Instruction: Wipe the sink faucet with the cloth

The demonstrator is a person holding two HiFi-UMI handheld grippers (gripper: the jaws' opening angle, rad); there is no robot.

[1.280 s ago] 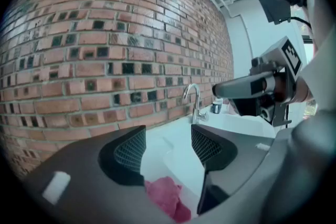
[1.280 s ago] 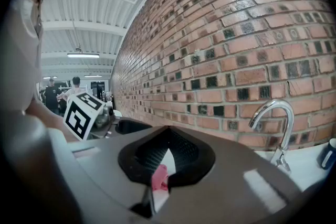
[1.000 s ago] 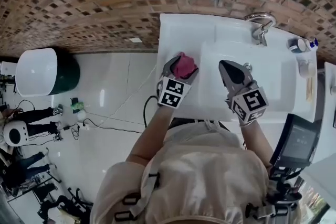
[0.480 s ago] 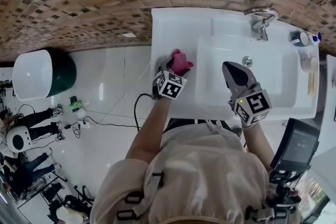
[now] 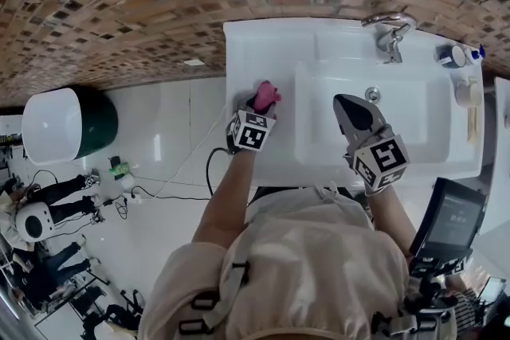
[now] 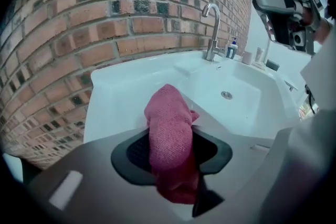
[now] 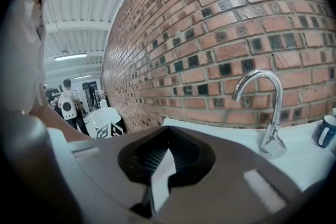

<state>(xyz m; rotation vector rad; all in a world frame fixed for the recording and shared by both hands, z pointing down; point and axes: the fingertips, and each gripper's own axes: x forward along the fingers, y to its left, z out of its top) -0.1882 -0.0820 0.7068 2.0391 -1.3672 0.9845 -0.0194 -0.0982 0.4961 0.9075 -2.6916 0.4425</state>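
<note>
A pink cloth sits between the jaws of my left gripper, which are closing and squeeze it at its middle. The cloth bulges up past the tips and hangs down behind them. This gripper points down at the flat left deck of the white sink. The chrome faucet stands at the back of the basin, far from the cloth. My right gripper hovers over the basin's front, jaws together and empty, facing the faucet.
A cup and small bottles stand on the sink's right end, beside the faucet. A brick wall backs the sink. A white and dark green bin stands on the floor at left, with a cable nearby. A dark screen is at lower right.
My left gripper has sunk with the cloth toward the sink's left deck and shifted left, and the cloth now looks pinched narrower. The right gripper has hardly moved.
</note>
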